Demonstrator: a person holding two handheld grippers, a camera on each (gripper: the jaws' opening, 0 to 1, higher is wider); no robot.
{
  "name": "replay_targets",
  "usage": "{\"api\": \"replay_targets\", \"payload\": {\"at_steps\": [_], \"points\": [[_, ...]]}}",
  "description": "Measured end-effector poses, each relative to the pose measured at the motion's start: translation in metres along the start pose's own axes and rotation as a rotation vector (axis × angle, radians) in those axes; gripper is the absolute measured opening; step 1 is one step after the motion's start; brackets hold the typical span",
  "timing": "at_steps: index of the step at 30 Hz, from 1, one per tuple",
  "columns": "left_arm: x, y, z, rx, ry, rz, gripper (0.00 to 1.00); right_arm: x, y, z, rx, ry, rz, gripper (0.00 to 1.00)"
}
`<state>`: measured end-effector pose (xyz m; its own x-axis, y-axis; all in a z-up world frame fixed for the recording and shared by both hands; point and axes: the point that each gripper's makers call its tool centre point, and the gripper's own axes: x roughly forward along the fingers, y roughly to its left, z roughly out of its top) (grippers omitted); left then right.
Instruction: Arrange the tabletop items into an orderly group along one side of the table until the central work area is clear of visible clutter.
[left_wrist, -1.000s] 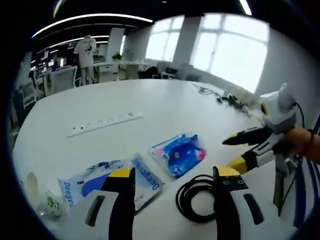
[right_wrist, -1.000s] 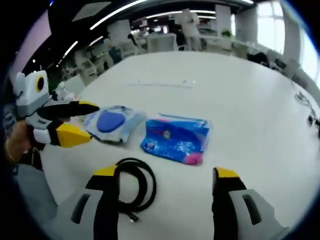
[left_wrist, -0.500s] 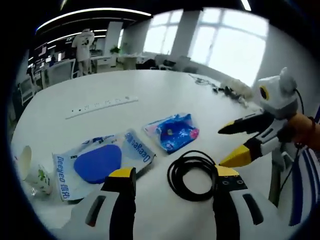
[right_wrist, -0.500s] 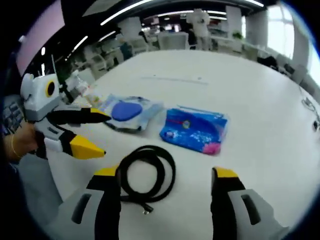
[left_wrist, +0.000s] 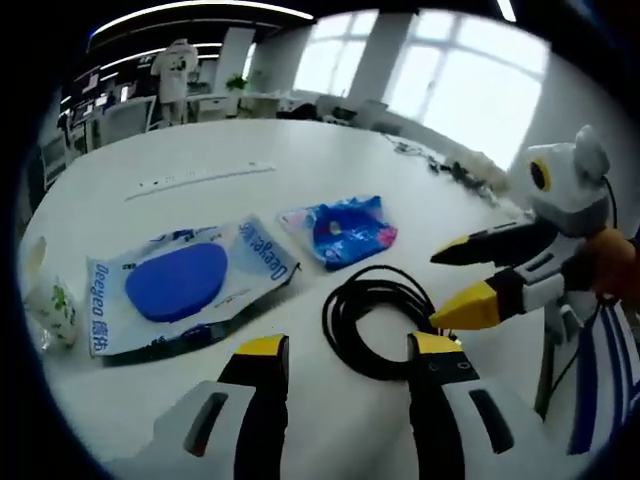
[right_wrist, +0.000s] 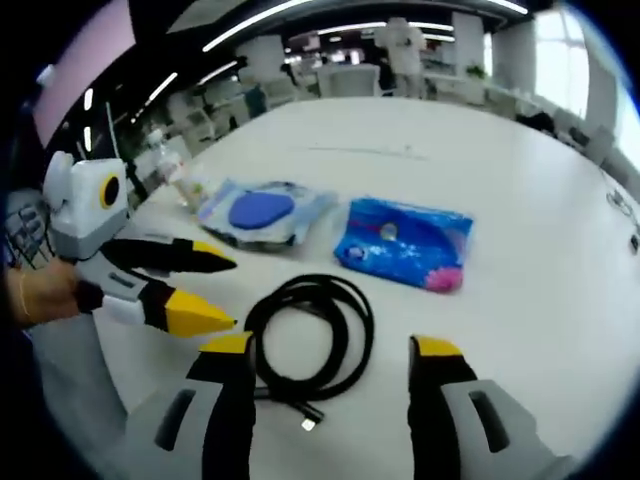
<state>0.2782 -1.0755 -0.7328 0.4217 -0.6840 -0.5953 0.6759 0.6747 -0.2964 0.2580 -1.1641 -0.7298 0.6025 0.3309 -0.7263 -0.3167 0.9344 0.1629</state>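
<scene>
Two grippers close on the coiled black cable (left_wrist: 372, 318) | left gripper view: your left gripper (left_wrist: 342, 352) gapes, cable between its jaws | right gripper view: right gripper (right_wrist: 331, 352) released, blue packet (right_wrist: 407, 243) beyond cable | next: grasp cable, carry sideward.

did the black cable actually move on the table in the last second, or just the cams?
No. The black cable keeps its spot beside the blue pouch and the Deeyeo pack; just the cameras closed in.

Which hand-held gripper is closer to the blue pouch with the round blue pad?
Left. The left hand-held gripper sits just short of the pouch; the right hand-held gripper is across the black cable coil.
</scene>
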Motion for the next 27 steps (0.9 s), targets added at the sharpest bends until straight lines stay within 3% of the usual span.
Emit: {"api": "replay_targets", "payload": {"at_steps": [16, 27], "points": [[0.014, -0.005, -0.012, -0.082, 0.004, 0.005, 0.29, 0.009, -0.005, -0.015, 0.069, -0.030, -0.030, 0.36], [0.021, -0.007, -0.016, -0.095, 0.006, 0.000, 0.20, 0.012, -0.008, -0.026, 0.175, -0.052, -0.057, 0.25]]}}
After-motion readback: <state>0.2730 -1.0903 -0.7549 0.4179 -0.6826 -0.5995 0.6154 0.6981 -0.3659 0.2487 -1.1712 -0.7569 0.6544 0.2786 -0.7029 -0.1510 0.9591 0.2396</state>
